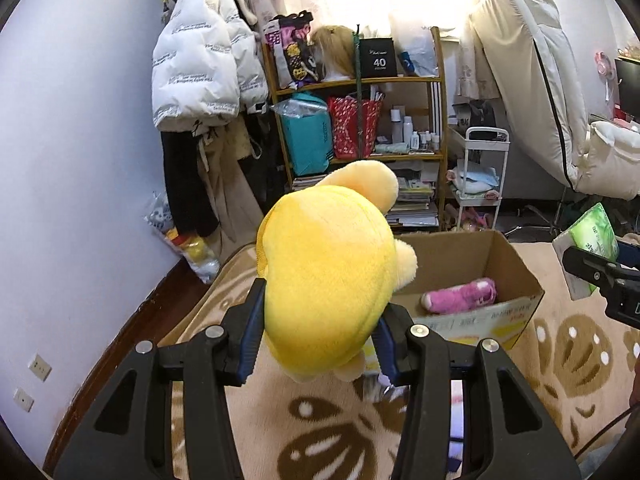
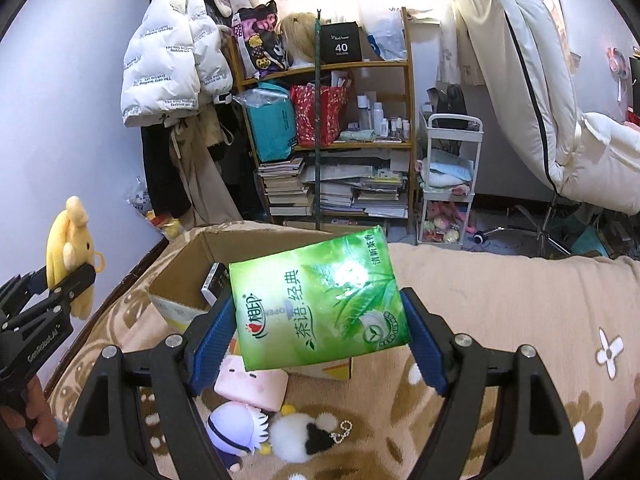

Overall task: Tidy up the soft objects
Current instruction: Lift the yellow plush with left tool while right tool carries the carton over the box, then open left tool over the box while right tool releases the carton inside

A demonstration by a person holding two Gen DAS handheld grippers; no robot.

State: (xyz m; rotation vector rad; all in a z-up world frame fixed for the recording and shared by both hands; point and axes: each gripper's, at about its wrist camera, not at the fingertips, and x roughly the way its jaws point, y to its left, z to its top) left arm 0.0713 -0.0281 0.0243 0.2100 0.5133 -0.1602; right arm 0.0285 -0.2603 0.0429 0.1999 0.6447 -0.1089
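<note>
Carpeted floor: left gripper (image 1: 318,320) clamps one yellow plush (image 1: 328,280); right gripper (image 2: 320,332) clamps one tissue pack (image 2: 320,300).

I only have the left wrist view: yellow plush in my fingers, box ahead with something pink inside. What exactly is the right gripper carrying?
Observer: The right gripper is shut on a green tissue pack, held above the cardboard box.
Operator: Anything left on the blanket to collect?
Observer: Yes. Below the pack lie a pink block plush, a white-haired doll and a white fluffy keychain.
Operator: Anything else in the box?
Observer: A dark, silver-edged object leans against its inner wall.
</note>
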